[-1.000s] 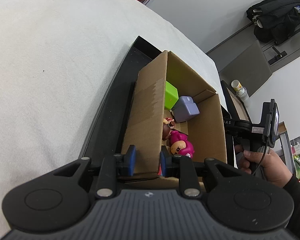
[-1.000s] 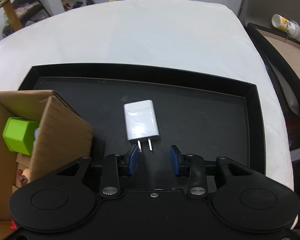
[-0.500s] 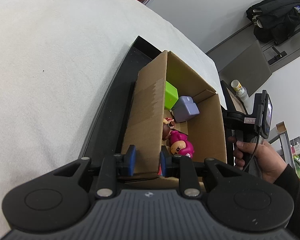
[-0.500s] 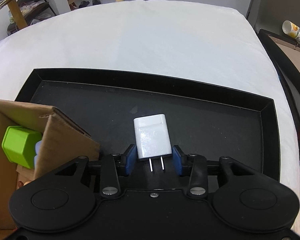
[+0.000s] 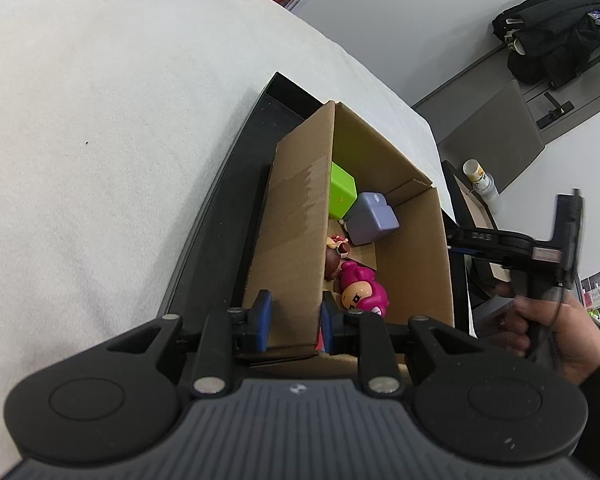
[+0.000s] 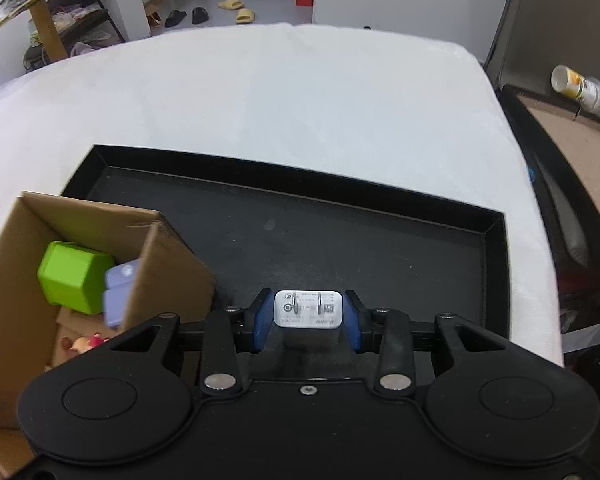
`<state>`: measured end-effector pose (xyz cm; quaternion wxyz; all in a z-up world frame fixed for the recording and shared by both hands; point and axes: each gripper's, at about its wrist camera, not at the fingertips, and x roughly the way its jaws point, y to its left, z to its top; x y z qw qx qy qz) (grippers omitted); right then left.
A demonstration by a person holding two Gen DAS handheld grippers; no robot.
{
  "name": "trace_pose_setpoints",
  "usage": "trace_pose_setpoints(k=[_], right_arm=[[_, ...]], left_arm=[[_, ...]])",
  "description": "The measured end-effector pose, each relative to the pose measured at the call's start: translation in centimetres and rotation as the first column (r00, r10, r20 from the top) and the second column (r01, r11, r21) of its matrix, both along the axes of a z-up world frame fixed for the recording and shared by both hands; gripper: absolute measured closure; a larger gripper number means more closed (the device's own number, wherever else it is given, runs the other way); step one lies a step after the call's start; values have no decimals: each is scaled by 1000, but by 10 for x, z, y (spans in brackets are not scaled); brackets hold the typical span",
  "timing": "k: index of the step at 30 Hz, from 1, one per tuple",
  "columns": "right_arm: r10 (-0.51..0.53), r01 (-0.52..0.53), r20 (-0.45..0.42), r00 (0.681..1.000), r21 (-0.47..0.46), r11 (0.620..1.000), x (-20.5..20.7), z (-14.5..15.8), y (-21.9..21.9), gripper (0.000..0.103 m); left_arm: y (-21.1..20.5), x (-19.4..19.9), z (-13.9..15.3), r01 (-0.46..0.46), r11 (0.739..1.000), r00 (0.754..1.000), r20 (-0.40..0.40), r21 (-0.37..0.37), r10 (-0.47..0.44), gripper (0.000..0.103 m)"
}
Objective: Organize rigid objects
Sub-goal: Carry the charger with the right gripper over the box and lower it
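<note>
Right gripper (image 6: 307,319): jaws clamped on the white charger (image 6: 308,312), lifted clear of the black tray (image 6: 496,236), prong end facing the camera. The jaws have just been closing a little, charger between them. Its label is printed but too small to read. Left gripper (image 5: 293,322): jaws clamped on the cardboard box (image 5: 296,216) wall, likely steadying it for the drop-in. Box holds a green cube (image 5: 341,195), a lilac block (image 5: 372,218) and a pink figurine (image 5: 362,294). No brand legible.

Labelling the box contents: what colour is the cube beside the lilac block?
Bright green cube, next to the lilac block in the cardboard box; clearest in the right wrist view.
</note>
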<state>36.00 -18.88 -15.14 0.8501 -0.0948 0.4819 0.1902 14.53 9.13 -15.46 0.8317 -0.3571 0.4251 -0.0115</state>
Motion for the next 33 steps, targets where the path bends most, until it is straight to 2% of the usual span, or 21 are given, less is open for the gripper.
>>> trace_pose_setpoints(k=[8,18,25,33], right_arm=[[44,-46,55,998,29,999,-22,45,3,67],[153,-159,104,983,54,986,-54,91,30,67],[225,-230,103,969,35,973,-64,99,51,67],[288,-289,71,955,5,957,-74,91,73,67]], left_arm=[[0,0,0,0,1000,1000,0,0,0,80],[0,0,0,0,1000,1000,1,-1,0,80],[0,0,1,0,1000,1000,1,-3,0,80],[0,0,2,-1,1000,1000,1,-7,1,80]])
